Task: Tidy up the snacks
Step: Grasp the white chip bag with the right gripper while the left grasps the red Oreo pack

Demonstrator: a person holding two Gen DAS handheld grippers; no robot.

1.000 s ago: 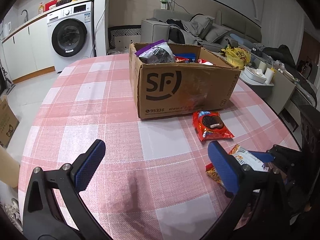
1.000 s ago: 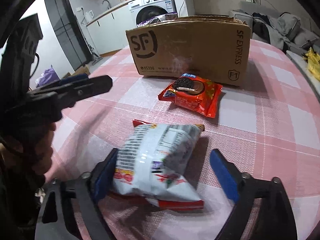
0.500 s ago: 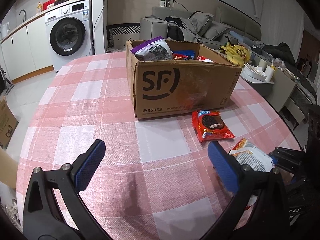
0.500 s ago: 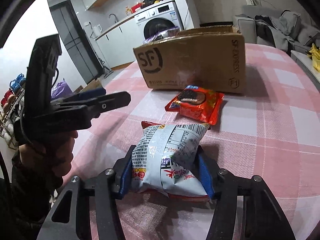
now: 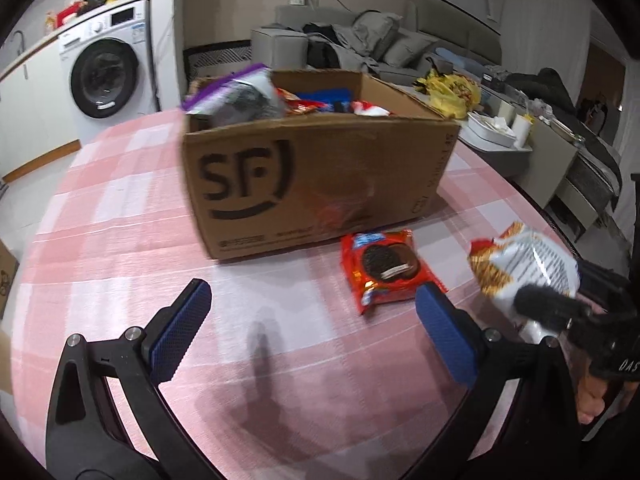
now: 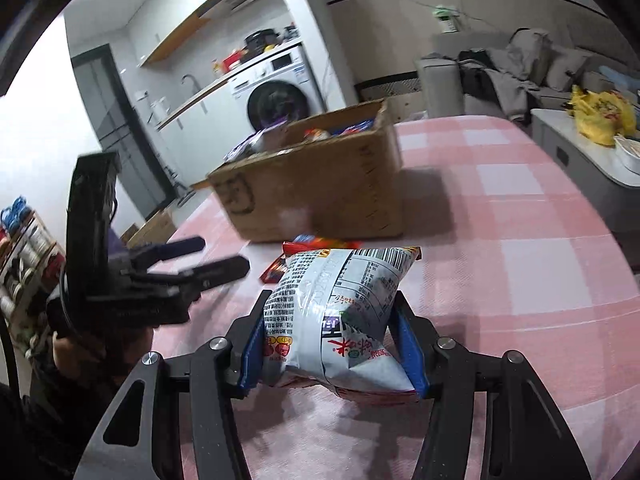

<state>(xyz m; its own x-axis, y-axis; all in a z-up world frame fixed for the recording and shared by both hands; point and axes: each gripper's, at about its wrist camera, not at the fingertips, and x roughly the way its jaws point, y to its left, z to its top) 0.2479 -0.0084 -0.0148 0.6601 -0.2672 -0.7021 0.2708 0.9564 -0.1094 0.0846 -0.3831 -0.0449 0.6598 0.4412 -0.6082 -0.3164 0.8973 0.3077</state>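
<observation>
Right tool, chip bag now lifted off table

White snack bag held aloft; red cookie pack flat beside snack-filled box.

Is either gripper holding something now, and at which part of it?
The right gripper holds the white snack bag, pinched across its lower half, one pad on each side. The left gripper is open and holds nothing.

Pink-white checked tablecloth, brown box, red cookie packet, blue-padded tongs.
</observation>
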